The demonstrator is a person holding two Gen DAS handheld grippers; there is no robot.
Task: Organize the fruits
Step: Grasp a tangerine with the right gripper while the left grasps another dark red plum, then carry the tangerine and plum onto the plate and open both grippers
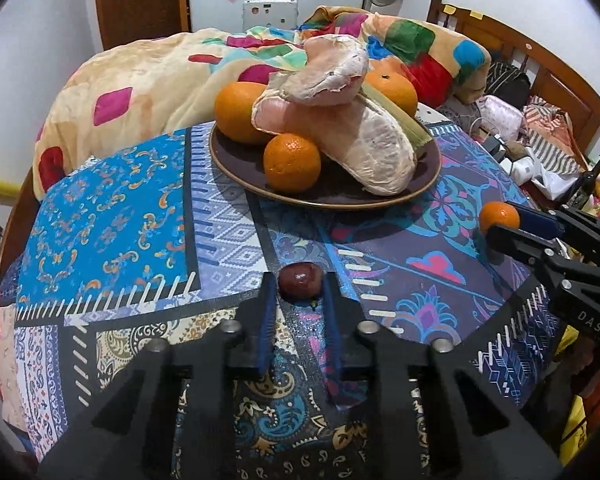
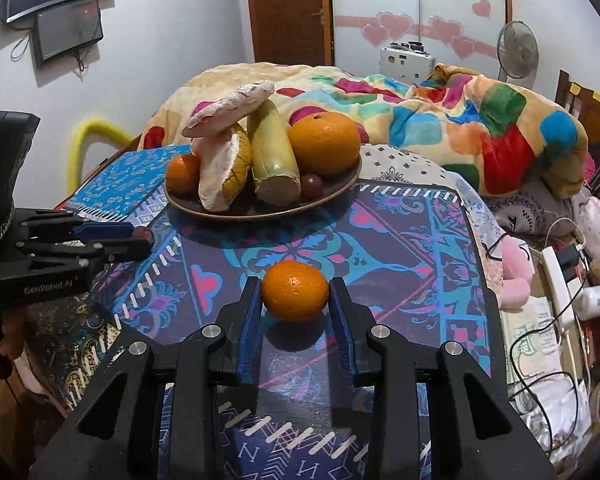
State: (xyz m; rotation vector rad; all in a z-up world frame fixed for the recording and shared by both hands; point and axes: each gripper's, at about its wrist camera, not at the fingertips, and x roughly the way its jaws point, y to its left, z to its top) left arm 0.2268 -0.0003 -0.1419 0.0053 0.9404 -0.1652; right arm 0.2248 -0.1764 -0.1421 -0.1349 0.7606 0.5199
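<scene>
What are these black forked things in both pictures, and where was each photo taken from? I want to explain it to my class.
They are hand-held tongs, one in each of a person's hands, each carrying a camera that looks out along its two fingers. In the left camera's picture, the left tongs sit around a small dark red fruit. In the right camera's, the right tongs sit around a small orange. Both fruits seem to rest on the patterned tablecloth; whether they are gripped is unclear. Behind stands a brown plate with oranges and peeled pomelo pieces.
</scene>
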